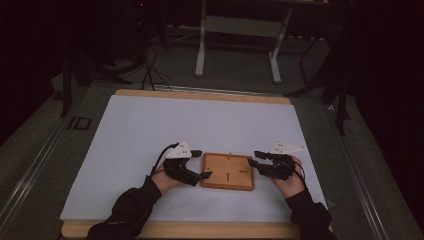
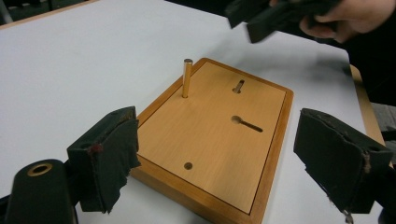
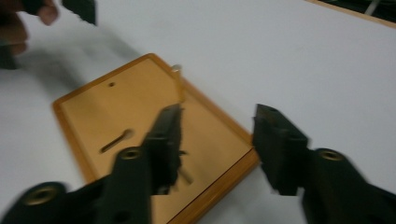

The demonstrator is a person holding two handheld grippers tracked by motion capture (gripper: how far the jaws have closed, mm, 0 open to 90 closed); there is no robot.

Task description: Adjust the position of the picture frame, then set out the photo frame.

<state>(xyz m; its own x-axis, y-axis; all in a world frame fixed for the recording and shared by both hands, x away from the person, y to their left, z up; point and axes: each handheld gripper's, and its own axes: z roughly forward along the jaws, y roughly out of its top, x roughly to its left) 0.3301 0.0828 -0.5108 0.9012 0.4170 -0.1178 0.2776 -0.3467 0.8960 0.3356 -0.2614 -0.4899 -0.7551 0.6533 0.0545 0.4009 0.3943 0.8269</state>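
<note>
A wooden board (image 1: 227, 171) lies flat on the white sheet, between my two grippers. It has two keyhole slots (image 2: 246, 123) and a small round hole (image 2: 188, 165). A brass peg (image 2: 187, 77) stands upright in it near one long edge; the right gripper view shows the peg (image 3: 177, 81) blurred. My left gripper (image 1: 202, 164) is at the board's left end, its jaws wide apart on either side of that end (image 2: 224, 161), and it is open. My right gripper (image 1: 254, 158) hovers at the board's right end, over a corner (image 3: 222, 140), open with nothing between the pads.
The white sheet (image 1: 200, 125) covers a wooden tabletop whose bare front edge (image 1: 200, 230) shows by the person's sleeves. Beyond the table stand a white frame's legs (image 1: 201, 55), with cables (image 1: 150, 70) on the dark floor.
</note>
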